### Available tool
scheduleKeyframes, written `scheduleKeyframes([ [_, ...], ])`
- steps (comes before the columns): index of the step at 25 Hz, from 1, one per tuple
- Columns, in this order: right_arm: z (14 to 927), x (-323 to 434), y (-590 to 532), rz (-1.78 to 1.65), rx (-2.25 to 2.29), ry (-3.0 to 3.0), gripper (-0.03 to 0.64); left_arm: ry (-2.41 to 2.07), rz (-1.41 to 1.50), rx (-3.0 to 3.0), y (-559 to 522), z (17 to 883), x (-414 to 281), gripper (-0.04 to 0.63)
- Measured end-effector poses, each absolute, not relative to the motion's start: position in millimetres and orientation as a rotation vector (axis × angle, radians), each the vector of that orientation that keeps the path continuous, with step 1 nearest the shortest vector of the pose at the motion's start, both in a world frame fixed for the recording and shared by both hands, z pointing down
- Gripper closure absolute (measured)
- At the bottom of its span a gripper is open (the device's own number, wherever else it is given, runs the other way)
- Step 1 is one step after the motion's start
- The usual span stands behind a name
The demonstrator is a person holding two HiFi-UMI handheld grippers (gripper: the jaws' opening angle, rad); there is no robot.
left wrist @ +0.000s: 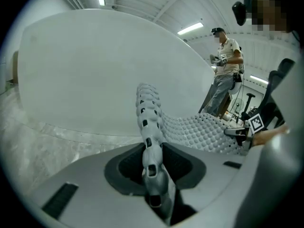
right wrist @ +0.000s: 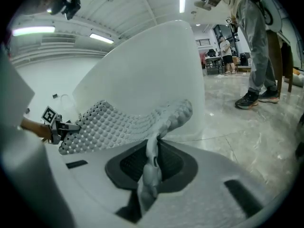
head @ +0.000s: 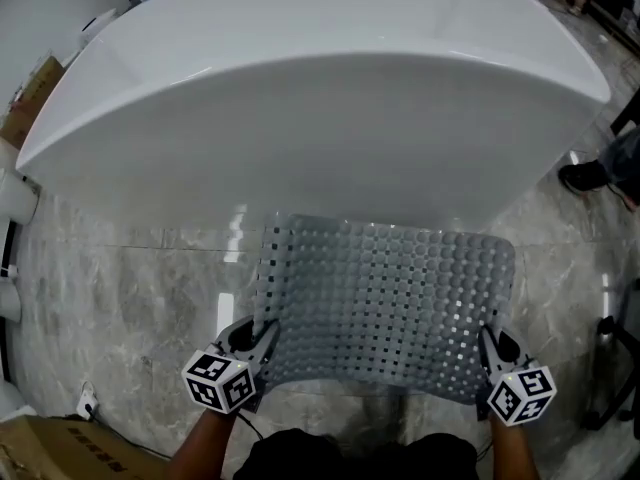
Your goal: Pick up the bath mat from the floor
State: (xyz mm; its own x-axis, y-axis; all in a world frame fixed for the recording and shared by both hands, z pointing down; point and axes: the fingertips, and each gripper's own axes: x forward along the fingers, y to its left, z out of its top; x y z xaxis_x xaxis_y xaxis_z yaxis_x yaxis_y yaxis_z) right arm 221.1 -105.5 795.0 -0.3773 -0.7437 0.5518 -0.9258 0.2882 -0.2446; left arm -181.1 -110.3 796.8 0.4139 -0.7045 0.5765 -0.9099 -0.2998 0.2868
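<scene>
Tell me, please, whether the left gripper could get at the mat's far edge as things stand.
Probably not: the left gripper is shut on the mat's near left corner, and the right gripper on the near right. Nothing covers the far edge, but the left would have to let go first.

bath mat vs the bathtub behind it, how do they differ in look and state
The grey studded rubber bath mat is dotted with bumps and small holes; the white glossy bathtub is smooth. The mat is a thin sagging sheet; the tub is a big rigid rounded shell. The mat is pinched at its near corners by the left gripper and right gripper; the tub stands on the floor. Both are pale.
</scene>
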Motion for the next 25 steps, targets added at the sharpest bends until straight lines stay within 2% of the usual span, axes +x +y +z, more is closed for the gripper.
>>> scheduleKeyframes([
  [25,473.0,188.2,-90.1,0.694,1.477,-2.300,0.571,-1.455,0.330,2.055,-60.1,483.5,-212.0,0.491],
])
